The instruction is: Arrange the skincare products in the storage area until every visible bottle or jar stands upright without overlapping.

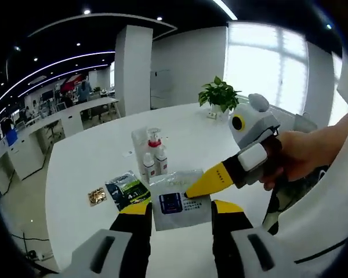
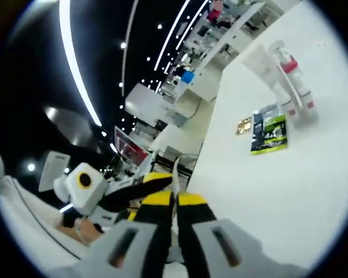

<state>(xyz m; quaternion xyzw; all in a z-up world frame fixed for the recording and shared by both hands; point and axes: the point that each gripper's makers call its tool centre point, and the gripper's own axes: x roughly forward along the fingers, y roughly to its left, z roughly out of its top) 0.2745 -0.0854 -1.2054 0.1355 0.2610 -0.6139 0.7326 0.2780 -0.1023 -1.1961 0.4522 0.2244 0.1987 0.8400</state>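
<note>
My left gripper [image 1: 180, 211] rises from the bottom centre of the left gripper view, jaws apart, with nothing between them; they straddle the lower edge of a flat clear sachet with a dark blue label [image 1: 178, 201]. My right gripper [image 1: 204, 184] comes in from the right of that frame, its yellow tips drawn together on the sachet's right edge. In the right gripper view the jaws [image 2: 175, 200] sit closed on a thin pale sheet edge at bottom centre, which I judge to be that same sachet. The sachet lies flat, just ahead of both tongs, at lower centre of the left gripper view. Behind it, towards upper centre-left, stand the two small white bottles with red labels [image 1: 154, 163] and a clear pump bottle with a red collar [image 1: 149, 142], all upright and close together; whether they touch I cannot tell. A green-and-black packet [image 1: 126, 194] and a small gold packet [image 1: 96, 196] lie flat at lower left, on the white table [image 1: 93, 156]. The sachet's long axis runs roughly across my left jaws, so the right tongs own it now. My guess is that the next move is to carry it clear of the bottles. The bottles stand well beyond either gripper, the left pointing more directly at them.
</note>
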